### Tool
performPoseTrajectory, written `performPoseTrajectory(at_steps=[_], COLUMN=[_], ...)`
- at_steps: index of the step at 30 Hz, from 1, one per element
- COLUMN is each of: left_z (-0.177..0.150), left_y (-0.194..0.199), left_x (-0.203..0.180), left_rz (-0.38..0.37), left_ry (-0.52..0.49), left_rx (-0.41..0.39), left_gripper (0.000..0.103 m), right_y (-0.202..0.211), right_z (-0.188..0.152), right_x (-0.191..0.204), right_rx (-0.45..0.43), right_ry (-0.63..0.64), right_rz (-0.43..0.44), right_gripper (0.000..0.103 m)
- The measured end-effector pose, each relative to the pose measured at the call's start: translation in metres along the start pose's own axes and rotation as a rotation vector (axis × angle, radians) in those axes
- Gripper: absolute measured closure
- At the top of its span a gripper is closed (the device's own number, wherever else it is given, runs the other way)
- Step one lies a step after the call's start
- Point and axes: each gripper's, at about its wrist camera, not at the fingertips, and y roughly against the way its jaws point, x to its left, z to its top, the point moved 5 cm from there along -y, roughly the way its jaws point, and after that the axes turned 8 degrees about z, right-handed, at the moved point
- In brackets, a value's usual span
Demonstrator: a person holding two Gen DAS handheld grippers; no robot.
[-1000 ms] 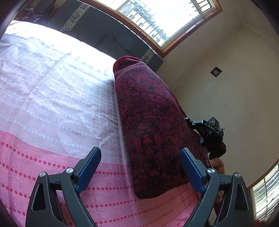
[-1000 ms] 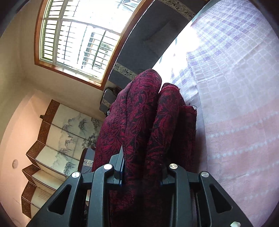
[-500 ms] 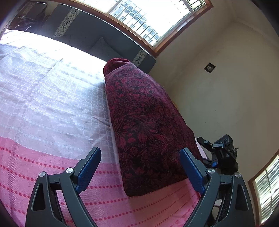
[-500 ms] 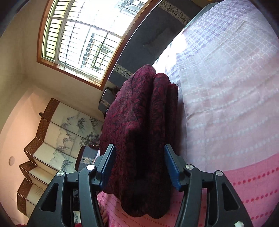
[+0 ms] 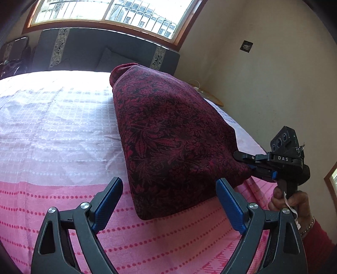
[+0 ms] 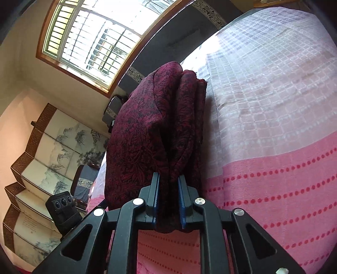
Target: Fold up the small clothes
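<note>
A bed (image 5: 52,130), covered in white check cloth giving way to pink dotted stripes toward the lower frame, fills most of both views. On it, at centre frame, lies the garment (image 5: 168,143), dark maroon with a red leaf pattern, folded into a thick wedge narrowing toward the window (image 5: 109,12) at the top. In the right wrist view the garment (image 6: 151,134) is seen edge-on, several stacked layers showing, the folds bunched at the lower centre. There the right claw (image 6: 168,202) is clamped on the garment's near corner, blue pads pressed against the cloth. The left wrist view shows that same claw (image 5: 250,166) from the side at right, pinching the garment's right corner, with the hand (image 5: 290,202) on its handle. The left claw (image 5: 168,206) is spread wide at the lower frame, nothing between its fingers, the garment's near edge just beyond. Bare bed is left to the garment's left
</note>
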Motion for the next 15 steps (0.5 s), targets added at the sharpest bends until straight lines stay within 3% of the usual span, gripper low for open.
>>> performPoseTrajectory(at_steps=[8, 11, 13, 14, 15], left_z=[0.001, 0.008, 0.016, 0.02, 0.025], left_y=[0.003, 0.013, 0.02, 0.022, 0.023], left_x=[0.007, 0.009, 0.01, 0.01, 0.008], left_rz=[-0.008, -0.008, -0.005, -0.007, -0.007], left_ry=[0.062, 0.064, 0.057, 0.055, 0.052], left_rx=[0.005, -0.013, -0.028, -0.034, -0.038], left_gripper=[0.014, 0.014, 0.014, 0.013, 0.013], right_y=[0.004, 0.013, 0.017, 0.019, 0.019], right_z=[-0.004, 0.0, 0.006, 0.009, 0.012], right_x=[0.001, 0.011, 0.014, 0.016, 0.017], right_rx=[0.003, -0.031, -0.058, -0.071, -0.076], right_ry=[0.009, 0.023, 0.021, 0.025, 0.03], right_rz=[-0.006, 0.009, 0.006, 0.013, 0.006], right_gripper=[0.088, 0.081, 0.061, 0.044, 0.034])
